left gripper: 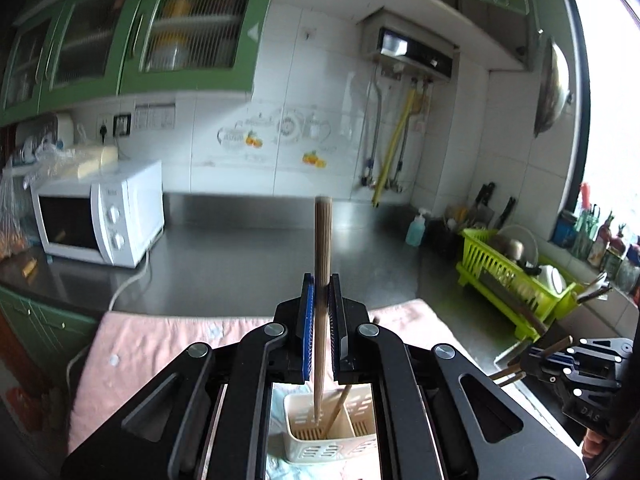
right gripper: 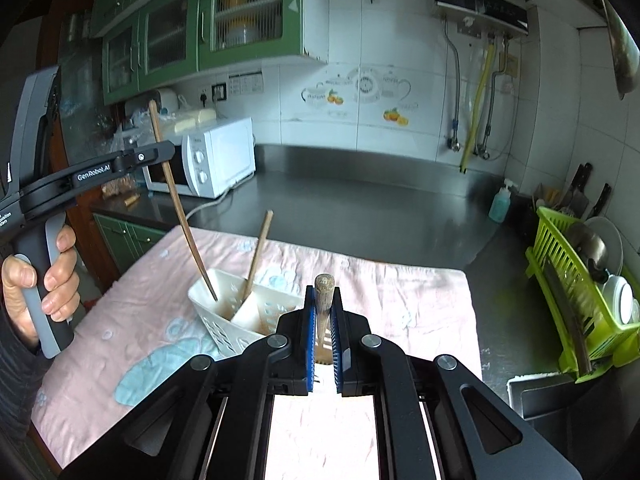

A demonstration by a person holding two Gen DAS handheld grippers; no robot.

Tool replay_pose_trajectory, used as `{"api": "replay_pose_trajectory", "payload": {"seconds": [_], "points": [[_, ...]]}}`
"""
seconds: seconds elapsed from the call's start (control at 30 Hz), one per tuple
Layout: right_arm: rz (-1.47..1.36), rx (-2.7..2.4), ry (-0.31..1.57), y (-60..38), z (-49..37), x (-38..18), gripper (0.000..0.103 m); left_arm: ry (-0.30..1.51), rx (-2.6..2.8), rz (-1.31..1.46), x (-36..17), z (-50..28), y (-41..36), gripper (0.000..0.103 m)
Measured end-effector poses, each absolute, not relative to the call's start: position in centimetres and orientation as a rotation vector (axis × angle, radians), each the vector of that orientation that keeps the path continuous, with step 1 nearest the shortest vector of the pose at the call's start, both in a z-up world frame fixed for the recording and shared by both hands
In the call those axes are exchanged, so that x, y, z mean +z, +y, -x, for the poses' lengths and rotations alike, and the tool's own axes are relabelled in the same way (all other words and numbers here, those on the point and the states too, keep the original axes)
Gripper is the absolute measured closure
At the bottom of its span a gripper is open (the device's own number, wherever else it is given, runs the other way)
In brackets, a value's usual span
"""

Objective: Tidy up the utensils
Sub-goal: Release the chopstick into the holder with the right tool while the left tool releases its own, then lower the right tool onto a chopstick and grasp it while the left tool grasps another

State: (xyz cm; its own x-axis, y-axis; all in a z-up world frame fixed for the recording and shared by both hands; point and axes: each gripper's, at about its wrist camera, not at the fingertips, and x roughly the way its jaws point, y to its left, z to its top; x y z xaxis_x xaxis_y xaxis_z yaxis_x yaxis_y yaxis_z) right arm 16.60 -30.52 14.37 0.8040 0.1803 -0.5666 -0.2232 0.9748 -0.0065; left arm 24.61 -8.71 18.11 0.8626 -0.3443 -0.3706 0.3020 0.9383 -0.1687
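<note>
A cream slotted utensil holder point(right gripper: 232, 316) stands on a pink cloth point(right gripper: 380, 292); it also shows in the left wrist view point(left gripper: 332, 436). My left gripper point(left gripper: 321, 280) is shut on a long wooden chopstick point(left gripper: 322, 248) held upright, its lower tip inside the holder's left compartment. In the right wrist view this chopstick point(right gripper: 176, 200) slants into the holder from the left gripper point(right gripper: 160, 152). Another wooden stick point(right gripper: 259, 248) leans in the holder. My right gripper point(right gripper: 323, 292) is shut on a brown wooden utensil point(right gripper: 323, 300), just right of the holder.
A white microwave point(right gripper: 216, 158) stands at the back left of the steel counter point(right gripper: 360, 200). A lime dish rack point(right gripper: 576, 300) with dishes, a blue soap bottle point(right gripper: 500, 204) and knives stand at the right. A sink edge point(right gripper: 532, 392) lies at the right front.
</note>
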Motion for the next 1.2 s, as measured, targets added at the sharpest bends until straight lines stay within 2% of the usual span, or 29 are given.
{"api": "replay_pose_trajectory", "payload": {"seconds": [0.13,0.2,0.27,0.33,0.37,0.43,0.7,1.2], "points": [[0.069,0.224,0.621,-30.3,-17.3,13.3,0.096,0.455,-0.327,0.103,16.2,-25.6,-9.1,0.097],[0.064,0.221,0.619,-30.2,-17.5,13.1,0.096,0.461,-0.331,0.089,15.7,-25.6,-9.2,0.093],[0.06,0.213,0.607,-30.2,-17.3,13.1,0.094,0.464,-0.321,0.077,15.4,-25.4,-9.3,0.084],[0.063,0.204,0.588,-30.2,-16.9,13.4,0.09,0.456,-0.32,0.075,15.4,-24.9,-9.1,0.064],[0.06,0.2,0.575,-30.3,-16.5,13.6,0.087,0.447,-0.318,0.072,15.5,-24.5,-9.0,0.061],[0.057,0.196,0.55,-30.3,-15.4,14.0,0.082,0.435,-0.317,0.068,15.6,-23.5,-8.7,0.047],[0.026,0.237,0.553,-29.2,-9.6,11.6,0.082,0.427,-0.274,0.048,15.0,-18.0,-6.6,0.026],[-0.034,0.38,0.793,-23.1,0.7,-1.6,0.082,0.52,-0.195,0.02,7.8,-7.8,-2.5,0.018]]}}
